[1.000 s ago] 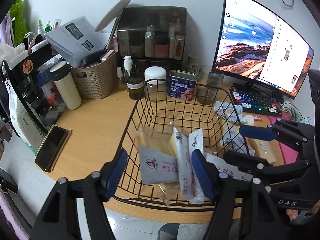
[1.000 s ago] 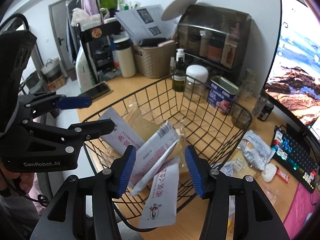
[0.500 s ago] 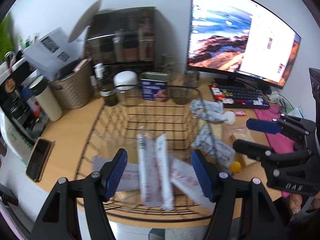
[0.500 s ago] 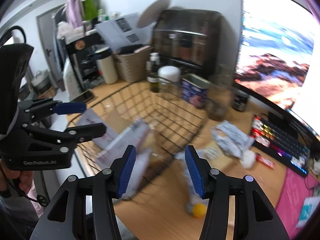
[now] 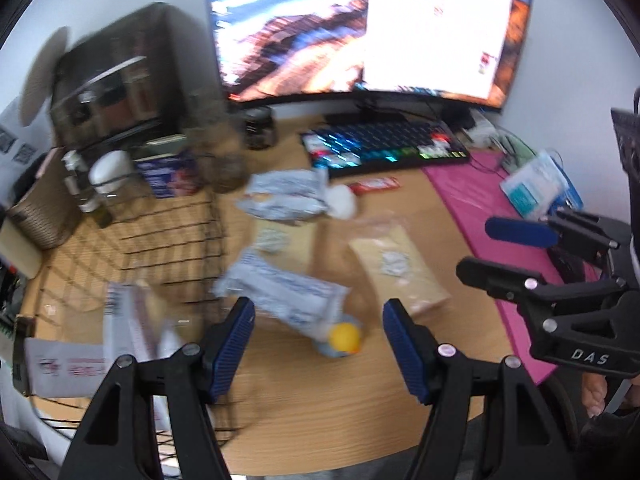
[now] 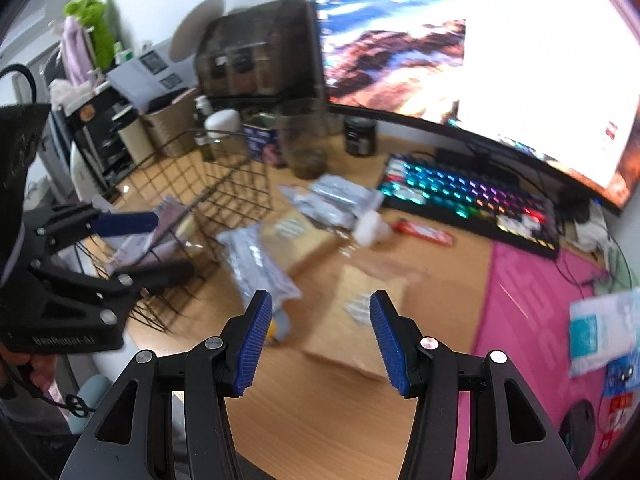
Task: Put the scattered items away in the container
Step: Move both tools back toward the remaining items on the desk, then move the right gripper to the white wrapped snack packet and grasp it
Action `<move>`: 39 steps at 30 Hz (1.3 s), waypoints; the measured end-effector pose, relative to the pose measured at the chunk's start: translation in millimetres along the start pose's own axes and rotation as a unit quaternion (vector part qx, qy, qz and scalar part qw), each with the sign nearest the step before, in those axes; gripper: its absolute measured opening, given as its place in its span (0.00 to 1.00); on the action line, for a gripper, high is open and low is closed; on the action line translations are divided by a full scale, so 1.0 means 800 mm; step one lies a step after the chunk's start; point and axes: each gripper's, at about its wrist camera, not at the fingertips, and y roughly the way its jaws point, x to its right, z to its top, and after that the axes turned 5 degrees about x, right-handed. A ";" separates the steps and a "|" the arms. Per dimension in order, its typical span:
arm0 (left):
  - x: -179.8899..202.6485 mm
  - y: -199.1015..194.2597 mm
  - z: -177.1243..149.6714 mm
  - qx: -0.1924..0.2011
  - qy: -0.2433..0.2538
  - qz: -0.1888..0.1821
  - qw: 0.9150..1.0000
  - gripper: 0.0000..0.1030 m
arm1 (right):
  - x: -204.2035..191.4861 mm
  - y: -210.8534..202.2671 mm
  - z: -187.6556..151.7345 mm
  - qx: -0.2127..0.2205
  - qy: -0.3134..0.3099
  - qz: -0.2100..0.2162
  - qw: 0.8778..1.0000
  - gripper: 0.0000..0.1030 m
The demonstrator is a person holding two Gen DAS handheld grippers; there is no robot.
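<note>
A black wire basket (image 5: 168,224) stands at the left of the wooden desk, with white sachets (image 5: 120,320) inside; it also shows in the right wrist view (image 6: 224,192). Scattered to its right lie a silver packet (image 5: 280,292), a yellow ball (image 5: 345,336), a tan pouch (image 5: 396,272), a second tan pouch (image 5: 284,236), another silver packet (image 5: 284,196) and a white lump (image 5: 342,204). My left gripper (image 5: 318,344) is open and empty above the yellow ball. My right gripper (image 6: 320,340) is open and empty above the tan pouch (image 6: 356,320).
A lit keyboard (image 5: 384,148) and a monitor (image 5: 360,28) stand at the back. A pink mat (image 5: 500,208) lies at the right with a blue-white packet (image 5: 536,188). Jars, a tin (image 5: 168,172) and a dark cabinet (image 5: 120,80) stand behind the basket.
Both grippers have swung right, from over the basket to over the scattered packets on the desk. Both stay open and empty.
</note>
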 end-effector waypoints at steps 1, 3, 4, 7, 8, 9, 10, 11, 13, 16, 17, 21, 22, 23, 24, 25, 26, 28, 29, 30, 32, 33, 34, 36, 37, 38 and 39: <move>0.009 0.007 0.000 -0.005 0.004 -0.004 1.000 0.70 | 0.007 -0.001 -0.002 -0.001 0.003 -0.002 1.000 0.50; 0.024 0.022 -0.001 -0.017 0.011 -0.011 1.000 0.70 | 0.027 -0.002 -0.011 -0.005 0.010 -0.007 1.000 0.50; 0.030 0.031 -0.002 -0.025 0.012 -0.013 1.000 0.70 | 0.032 0.000 -0.015 -0.008 0.012 -0.009 1.000 0.50; 0.038 0.055 -0.003 -0.044 0.008 -0.010 0.999 0.70 | 0.053 0.010 -0.027 -0.022 0.024 -0.010 0.999 0.50; 0.038 0.059 -0.004 -0.047 0.006 -0.011 0.999 0.70 | 0.059 0.014 -0.031 -0.025 0.027 -0.010 0.999 0.50; 0.038 0.068 -0.004 -0.053 0.003 -0.011 0.999 0.70 | 0.063 0.018 -0.035 -0.029 0.028 -0.009 0.999 0.50; 0.038 0.073 -0.003 -0.056 0.003 -0.012 0.998 0.70 | 0.066 0.021 -0.038 -0.031 0.027 -0.009 0.999 0.50; 0.039 0.079 -0.002 -0.060 0.005 -0.014 0.998 0.70 | 0.069 0.028 -0.042 -0.036 0.026 -0.009 0.999 0.50; 0.038 0.088 -0.001 -0.063 0.007 -0.012 0.998 0.70 | 0.072 0.044 -0.046 -0.048 0.026 -0.007 0.998 0.50; 0.036 0.100 0.000 -0.069 0.007 -0.012 0.998 0.70 | 0.071 0.067 -0.054 -0.065 0.023 -0.002 0.998 0.50; 0.033 0.103 0.001 -0.071 0.006 -0.011 0.997 0.70 | 0.071 0.075 -0.057 -0.071 0.023 -0.001 0.997 0.50; 0.020 0.107 0.005 -0.070 -0.003 -0.009 0.998 0.70 | 0.069 0.093 -0.056 -0.076 0.020 0.002 0.997 0.50; 0.016 0.107 0.006 -0.069 -0.004 -0.009 0.998 0.70 | 0.067 0.096 -0.054 -0.073 0.018 0.002 0.997 0.50; 0.014 0.107 0.007 -0.068 -0.006 -0.008 0.998 0.70 | 0.064 0.099 -0.051 -0.070 0.014 0.001 0.997 0.50; 0.011 0.106 0.008 -0.068 -0.007 -0.008 0.998 0.70 | 0.063 0.101 -0.048 -0.069 0.012 0.002 0.998 0.50; 0.008 0.104 0.008 -0.067 -0.009 -0.010 0.998 0.70 | 0.060 0.104 -0.045 -0.067 0.010 0.006 0.998 0.50; 0.006 0.103 0.008 -0.067 -0.009 -0.010 0.998 0.70 | 0.056 0.107 -0.043 -0.066 0.006 0.010 0.998 0.50; 0.002 0.101 0.007 -0.069 -0.010 -0.012 0.998 0.70 | 0.048 0.113 -0.038 -0.064 0.000 0.016 0.998 0.50; 0.001 0.100 0.007 -0.068 -0.010 -0.011 0.998 0.70 | 0.043 0.117 -0.036 -0.066 -0.007 0.020 0.998 0.50; -0.002 0.098 0.006 -0.065 -0.012 -0.010 0.998 0.70 | 0.039 0.121 -0.036 -0.069 -0.012 0.021 0.997 0.50; -0.005 0.097 0.006 -0.066 -0.014 -0.010 0.998 0.70 | 0.031 0.132 -0.037 -0.081 -0.022 0.018 0.996 0.50; -0.007 0.098 0.006 -0.067 -0.015 -0.008 0.998 0.70 | 0.030 0.134 -0.038 -0.081 -0.027 0.014 0.996 0.50; -0.007 0.099 0.005 -0.069 -0.014 -0.010 0.997 0.70 | 0.028 0.133 -0.039 -0.080 -0.032 0.010 0.996 0.50; -0.007 0.101 0.003 -0.072 -0.012 -0.008 0.997 0.70 | 0.027 0.132 -0.040 -0.084 -0.039 0.003 0.996 0.50; -0.007 0.103 0.003 -0.073 -0.013 -0.009 0.997 0.70 | 0.028 0.130 -0.043 -0.087 -0.045 -0.002 0.995 0.50; -0.008 0.104 0.002 -0.075 -0.014 -0.010 0.997 0.70 | 0.029 0.126 -0.046 -0.091 -0.050 -0.008 0.995 0.50; -0.008 0.105 0.002 -0.076 -0.014 -0.010 0.997 0.70 | 0.033 0.123 -0.048 -0.094 -0.050 -0.010 0.994 0.50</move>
